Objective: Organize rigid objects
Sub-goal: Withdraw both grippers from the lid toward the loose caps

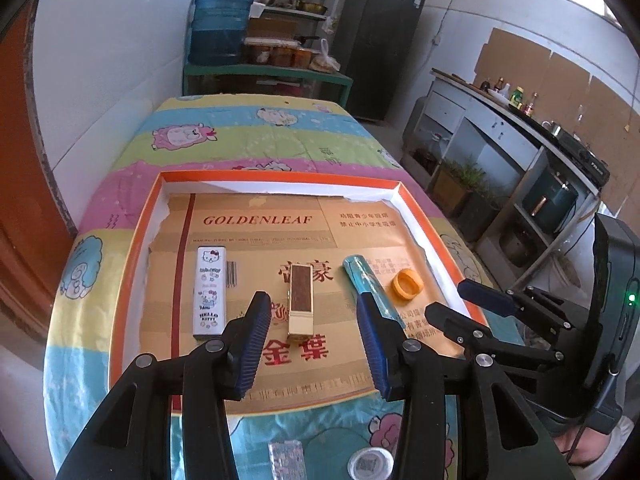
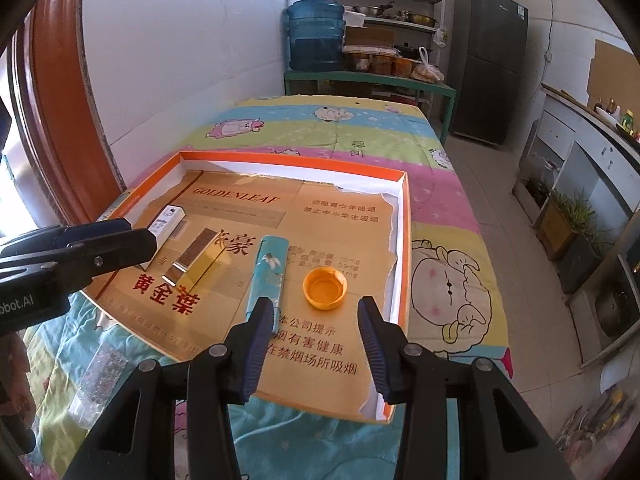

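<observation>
In the orange tray (image 1: pixel 132 280) lie, left to right, the white case (image 1: pixel 210 292), gold lighter (image 1: pixel 300 304), teal lighter (image 1: pixel 370 284), orange cap (image 1: pixel 407 285). Left claw (image 1: pixel 314 340) and right claw (image 2: pixel 316 344) hover apart, empty; keep any remaining piece parallel to the row

Both grippers are made of matte black plastic. The left gripper (image 1: pixel 316 344) has two long angular fingers with blue ribbed pads (image 1: pixel 252 344) on the inner faces, and round silver screws (image 1: pixel 214 345) sit at the joints. The right gripper (image 2: pixel 316 350) has the same build, with the same blue ribbed pads (image 2: pixel 258 350). Its black body carries a small green light (image 1: pixel 631 298). The left gripper's body shows white lettering (image 2: pixel 16 305), partly cut off at the picture's edge.
</observation>
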Available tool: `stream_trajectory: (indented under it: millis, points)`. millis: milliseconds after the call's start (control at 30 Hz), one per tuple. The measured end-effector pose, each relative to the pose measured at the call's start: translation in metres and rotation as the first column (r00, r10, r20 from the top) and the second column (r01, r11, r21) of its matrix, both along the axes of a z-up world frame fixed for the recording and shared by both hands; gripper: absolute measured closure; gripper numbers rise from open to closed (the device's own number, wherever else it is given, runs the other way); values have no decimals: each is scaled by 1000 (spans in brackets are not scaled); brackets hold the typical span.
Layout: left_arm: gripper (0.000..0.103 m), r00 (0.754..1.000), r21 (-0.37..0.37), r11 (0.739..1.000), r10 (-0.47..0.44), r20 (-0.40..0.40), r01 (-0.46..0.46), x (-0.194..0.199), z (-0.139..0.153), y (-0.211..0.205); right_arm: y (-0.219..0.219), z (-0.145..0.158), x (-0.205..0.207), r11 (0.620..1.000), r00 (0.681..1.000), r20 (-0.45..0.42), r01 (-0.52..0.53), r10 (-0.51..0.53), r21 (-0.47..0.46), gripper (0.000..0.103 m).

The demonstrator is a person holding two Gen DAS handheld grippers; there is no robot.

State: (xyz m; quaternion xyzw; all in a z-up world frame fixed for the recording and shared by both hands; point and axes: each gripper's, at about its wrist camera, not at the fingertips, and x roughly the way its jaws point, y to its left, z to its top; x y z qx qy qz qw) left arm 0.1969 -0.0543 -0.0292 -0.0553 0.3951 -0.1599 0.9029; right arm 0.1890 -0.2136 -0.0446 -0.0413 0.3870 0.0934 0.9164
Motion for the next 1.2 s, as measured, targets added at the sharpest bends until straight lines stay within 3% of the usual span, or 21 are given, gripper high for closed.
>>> stream_trajectory:
  millis: [833,1200]
  points:
    - [57,1000,11,1000,7,16,-7,-58,10,15,17,8,-49,1000,1000,-14,-22,23,15,59]
    - [57,1000,-15,1000,17,-4,-17,-82,2,25,23,4,-72,999,999,-34,-29,30,35,59]
